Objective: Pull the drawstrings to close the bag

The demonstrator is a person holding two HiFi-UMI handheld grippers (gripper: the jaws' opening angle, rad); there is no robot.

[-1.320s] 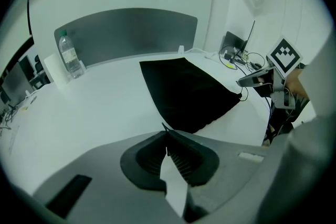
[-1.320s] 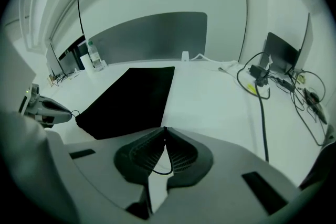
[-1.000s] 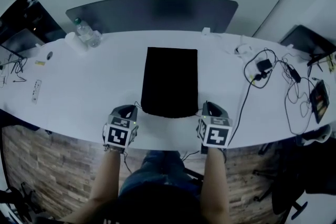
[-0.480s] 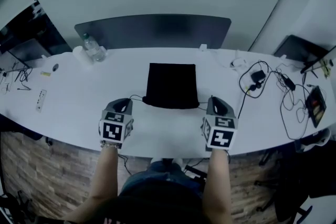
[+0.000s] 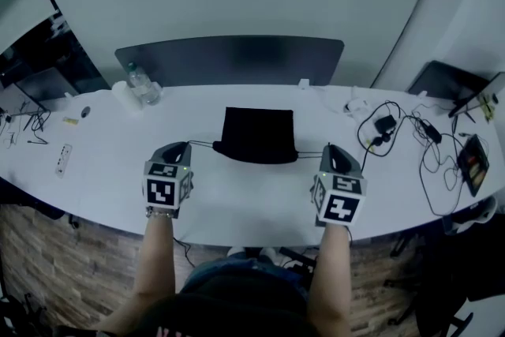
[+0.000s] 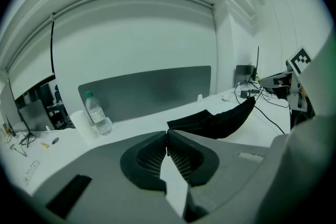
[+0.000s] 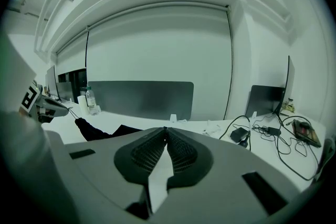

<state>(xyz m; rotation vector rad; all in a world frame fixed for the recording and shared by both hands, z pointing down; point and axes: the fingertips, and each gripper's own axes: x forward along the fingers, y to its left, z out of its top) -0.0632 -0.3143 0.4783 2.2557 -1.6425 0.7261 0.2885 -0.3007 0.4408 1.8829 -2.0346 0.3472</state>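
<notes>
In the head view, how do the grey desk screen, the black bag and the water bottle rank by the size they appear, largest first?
1. grey desk screen
2. black bag
3. water bottle
The screen and the bottle lie farther from the camera than the bag, so their true sizes may compare differently.

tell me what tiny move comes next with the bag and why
Probably pull the left hand-held gripper and right hand-held gripper a little wider apart: each is shut on a drawstring running to the bag, whose mouth looks wide, not cinched.
</notes>
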